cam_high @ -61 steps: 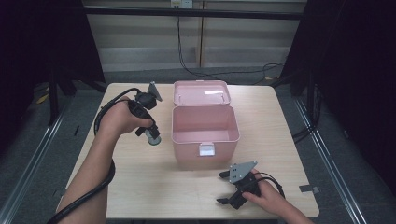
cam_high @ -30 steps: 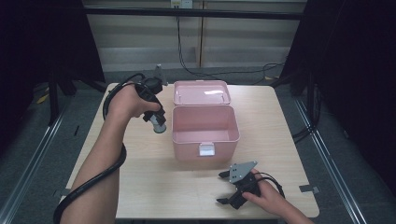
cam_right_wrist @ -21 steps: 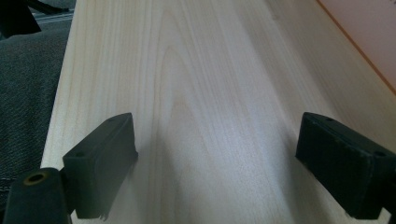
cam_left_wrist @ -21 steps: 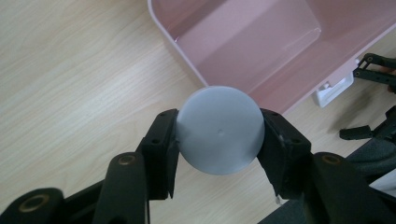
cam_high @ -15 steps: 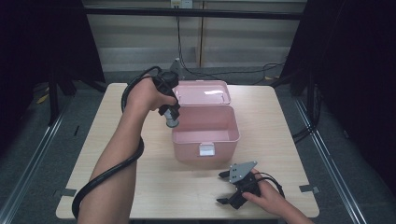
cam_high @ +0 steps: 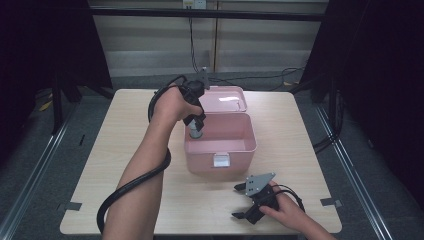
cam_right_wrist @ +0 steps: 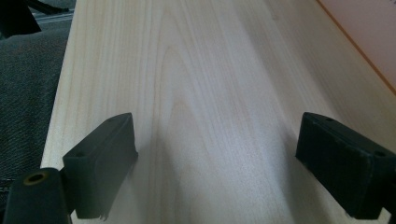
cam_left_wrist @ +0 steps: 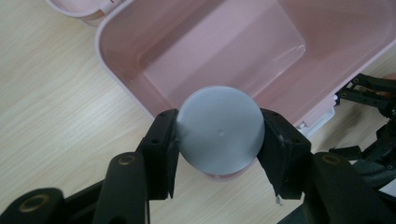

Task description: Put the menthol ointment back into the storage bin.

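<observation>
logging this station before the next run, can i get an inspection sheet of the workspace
surface: pale wood table, bare around the box
job's things: pink box open, lid laid back behind it; grey cylinder held over the box's left rim
clutter: nothing seen
grippers: left gripper shut on the cylinder; right gripper resting on the table near the front edge, jaws wide open
cables: black cable trails along the left forearm; more on the floor behind the table
surroundings: grey floor, dark curtains at both sides

The high view looks down on the whole tabletop (cam_high: 125, 150). The left gripper view peers closely into the pink box (cam_left_wrist: 327, 56), shared with the high view (cam_high: 220, 150); the right gripper view skims beside it.
</observation>
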`<state>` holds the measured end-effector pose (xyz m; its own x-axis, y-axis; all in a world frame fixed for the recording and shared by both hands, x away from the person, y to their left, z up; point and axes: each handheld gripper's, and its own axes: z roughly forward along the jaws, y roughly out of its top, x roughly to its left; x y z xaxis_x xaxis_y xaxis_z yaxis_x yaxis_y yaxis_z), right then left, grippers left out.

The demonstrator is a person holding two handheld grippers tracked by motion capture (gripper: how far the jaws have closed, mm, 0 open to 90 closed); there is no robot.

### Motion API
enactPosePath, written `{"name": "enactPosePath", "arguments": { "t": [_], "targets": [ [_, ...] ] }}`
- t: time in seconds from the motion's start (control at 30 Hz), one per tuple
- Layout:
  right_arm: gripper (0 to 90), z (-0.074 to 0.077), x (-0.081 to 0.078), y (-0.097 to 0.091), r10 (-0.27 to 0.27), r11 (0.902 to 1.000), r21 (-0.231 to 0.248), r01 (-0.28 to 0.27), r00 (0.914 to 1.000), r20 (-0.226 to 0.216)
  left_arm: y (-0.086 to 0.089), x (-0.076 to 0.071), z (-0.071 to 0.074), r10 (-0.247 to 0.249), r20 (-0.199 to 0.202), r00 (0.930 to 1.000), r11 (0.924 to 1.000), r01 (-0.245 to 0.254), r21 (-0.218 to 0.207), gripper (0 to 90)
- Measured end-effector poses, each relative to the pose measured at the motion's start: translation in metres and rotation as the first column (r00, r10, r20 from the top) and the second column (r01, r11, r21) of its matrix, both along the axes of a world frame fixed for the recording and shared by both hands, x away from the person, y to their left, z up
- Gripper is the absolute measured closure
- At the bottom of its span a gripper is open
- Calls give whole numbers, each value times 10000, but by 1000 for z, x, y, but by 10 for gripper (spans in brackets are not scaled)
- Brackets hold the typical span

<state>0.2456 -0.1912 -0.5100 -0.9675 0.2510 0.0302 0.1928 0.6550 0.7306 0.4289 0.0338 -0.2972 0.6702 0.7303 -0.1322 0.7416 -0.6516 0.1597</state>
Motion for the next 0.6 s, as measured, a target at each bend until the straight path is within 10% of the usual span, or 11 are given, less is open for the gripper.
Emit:
{"name": "enactPosePath", "arguments": {
  "t": [0.6],
  "targets": [
    [112, 0, 0, 0, -17, 10000, -2, 17, 10000, -30, -31, 16, -40, 1027, -270, 9943, 9946, -1031, -115, 507]
  ]
}}
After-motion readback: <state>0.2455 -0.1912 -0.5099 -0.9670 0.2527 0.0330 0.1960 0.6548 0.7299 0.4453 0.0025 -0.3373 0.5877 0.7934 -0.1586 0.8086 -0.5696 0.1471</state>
